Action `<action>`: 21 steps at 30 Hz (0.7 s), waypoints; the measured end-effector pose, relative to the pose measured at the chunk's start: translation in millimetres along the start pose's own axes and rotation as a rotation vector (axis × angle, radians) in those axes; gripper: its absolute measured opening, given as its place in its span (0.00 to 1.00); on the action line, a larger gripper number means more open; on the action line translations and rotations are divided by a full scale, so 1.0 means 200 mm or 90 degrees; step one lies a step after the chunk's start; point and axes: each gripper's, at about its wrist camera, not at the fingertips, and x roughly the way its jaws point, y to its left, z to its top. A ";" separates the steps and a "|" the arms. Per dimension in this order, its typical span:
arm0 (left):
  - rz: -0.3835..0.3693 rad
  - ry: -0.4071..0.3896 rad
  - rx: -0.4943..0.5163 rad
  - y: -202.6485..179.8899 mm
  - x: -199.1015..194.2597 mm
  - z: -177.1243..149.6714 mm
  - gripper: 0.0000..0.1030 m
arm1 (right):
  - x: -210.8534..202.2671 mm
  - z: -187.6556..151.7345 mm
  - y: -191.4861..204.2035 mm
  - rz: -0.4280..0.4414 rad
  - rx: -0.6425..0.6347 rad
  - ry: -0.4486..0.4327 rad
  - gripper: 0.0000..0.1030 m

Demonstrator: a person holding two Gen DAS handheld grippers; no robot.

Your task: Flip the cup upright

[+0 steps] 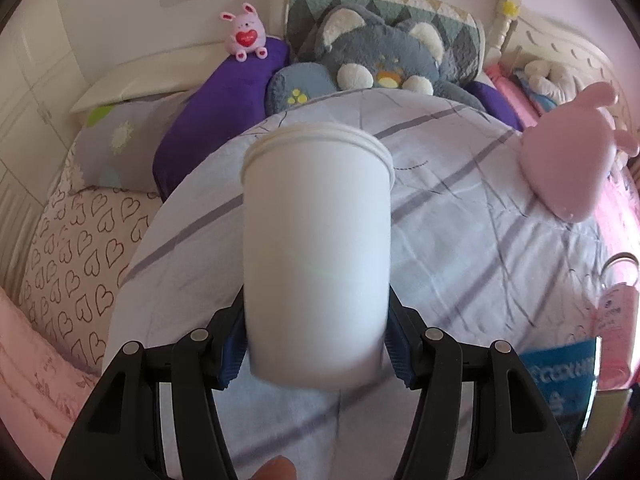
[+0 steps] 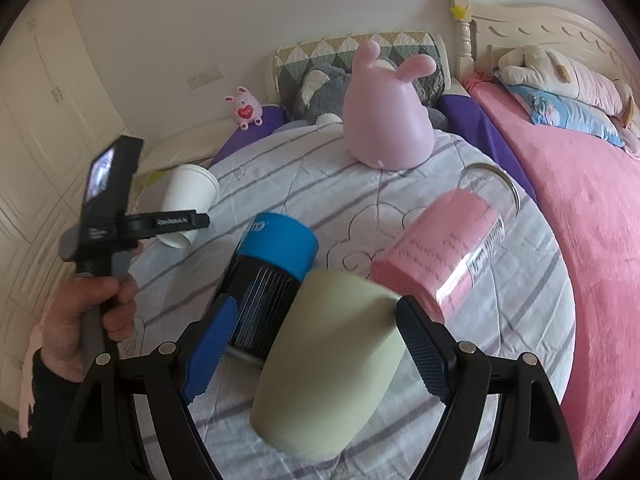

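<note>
Four cups: white (image 1: pixel 316 256), green (image 2: pixel 328 364), blue (image 2: pixel 272 280), pink (image 2: pixel 436 244).

Premises: a home bedroom. A bed with a striped grey quilt (image 1: pixel 460 208) fills the left wrist view, with a grey plush cat (image 1: pixel 384 56) against a patchwork cushion (image 1: pixel 384 4) at 12 o'clock. A cream carved headboard (image 2: pixel 532 28) and pink blanket (image 2: pixel 580 220) stand at 2 o'clock in the right wrist view; white wardrobe doors (image 2: pixel 44 92) at 9 o'clock.
</note>
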 end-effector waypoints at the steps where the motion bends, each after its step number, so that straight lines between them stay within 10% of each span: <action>1: 0.001 0.000 0.001 0.00 0.01 0.01 0.58 | 0.00 0.01 0.00 -0.002 0.000 -0.002 0.80; 4: 0.008 -0.005 0.008 0.00 0.02 0.00 0.59 | -0.01 0.02 0.01 -0.013 -0.003 -0.009 0.80; 8: 0.037 -0.004 0.017 -0.02 0.02 0.00 0.97 | -0.02 0.01 0.01 -0.022 0.000 -0.008 0.80; 21: 0.065 -0.071 -0.010 0.04 -0.47 -0.22 0.99 | -0.38 -0.08 0.03 -0.021 0.005 -0.070 0.80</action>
